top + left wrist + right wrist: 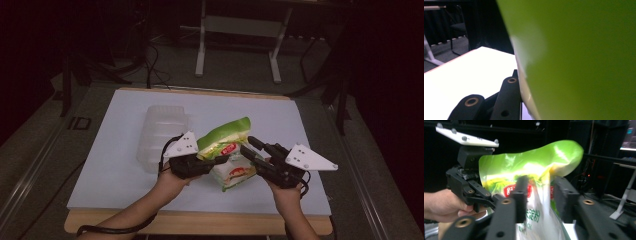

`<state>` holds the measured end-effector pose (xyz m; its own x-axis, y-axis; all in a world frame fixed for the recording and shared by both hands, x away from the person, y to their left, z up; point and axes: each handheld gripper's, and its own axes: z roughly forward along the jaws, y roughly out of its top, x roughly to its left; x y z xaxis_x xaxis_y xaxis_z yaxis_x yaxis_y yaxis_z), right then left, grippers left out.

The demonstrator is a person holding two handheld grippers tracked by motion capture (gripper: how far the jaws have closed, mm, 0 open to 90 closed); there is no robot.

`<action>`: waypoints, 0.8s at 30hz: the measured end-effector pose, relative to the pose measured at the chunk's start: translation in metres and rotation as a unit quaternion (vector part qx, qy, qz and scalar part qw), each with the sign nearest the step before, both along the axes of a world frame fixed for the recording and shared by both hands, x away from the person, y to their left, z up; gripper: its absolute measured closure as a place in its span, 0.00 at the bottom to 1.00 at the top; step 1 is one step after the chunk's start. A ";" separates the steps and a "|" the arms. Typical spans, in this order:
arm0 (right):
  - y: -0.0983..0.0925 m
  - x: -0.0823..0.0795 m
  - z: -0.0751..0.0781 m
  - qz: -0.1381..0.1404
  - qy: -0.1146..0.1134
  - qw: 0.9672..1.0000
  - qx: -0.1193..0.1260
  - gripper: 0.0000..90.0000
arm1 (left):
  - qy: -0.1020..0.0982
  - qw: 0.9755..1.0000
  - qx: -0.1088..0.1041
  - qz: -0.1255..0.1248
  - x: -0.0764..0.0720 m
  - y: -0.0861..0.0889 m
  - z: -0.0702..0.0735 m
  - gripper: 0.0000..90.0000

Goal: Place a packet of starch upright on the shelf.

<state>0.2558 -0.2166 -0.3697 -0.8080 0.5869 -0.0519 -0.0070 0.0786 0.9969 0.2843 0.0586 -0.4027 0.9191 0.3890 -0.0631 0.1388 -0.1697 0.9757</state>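
Green snack bag (227, 150) is off the table (125, 170), held between your two grippers over the near middle; clear plastic container (162, 137) sits just beyond and left of it, apart from the bag.

Step in hand, as I judge it: passing or re-gripping the bag between hands; keep the left hold firm and still while you reset the right; take a flat seam, not the puffed middle, or the film may slip; avoid twisting the two hands against each other.

Left gripper (220, 161): jaws clamped on the bag's left edge; its own view shows green film pressed right beside one black jaw.

Right gripper (539, 192): jaws parted, bag between them, pads not pressing on it; so nothing is gripped on that side.
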 end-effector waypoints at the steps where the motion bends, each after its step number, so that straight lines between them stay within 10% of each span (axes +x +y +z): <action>1: 0.000 0.000 0.000 0.000 0.000 1.000 0.000 0.65 | -0.001 1.000 0.000 0.000 0.002 0.002 0.001 0.81; 7: -0.011 0.004 0.000 -0.003 0.016 1.000 0.002 0.44 | -0.008 1.000 0.006 -0.023 0.012 0.015 0.010 0.81; 15: -0.025 0.008 -0.012 -0.011 0.033 0.999 0.020 0.16 | -0.069 0.996 0.042 -0.022 0.023 0.039 0.033 0.81; 24: -0.040 0.012 -0.021 -0.003 0.067 0.997 0.029 0.16 | -0.100 0.992 0.075 -0.009 0.038 0.064 0.050 0.81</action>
<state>0.2679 -0.2571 -0.3906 -0.8023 0.5901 0.0903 0.1263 0.0199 0.9918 0.3219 0.1224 -0.3531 0.9140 0.3639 0.1796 -0.0600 -0.3166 0.9467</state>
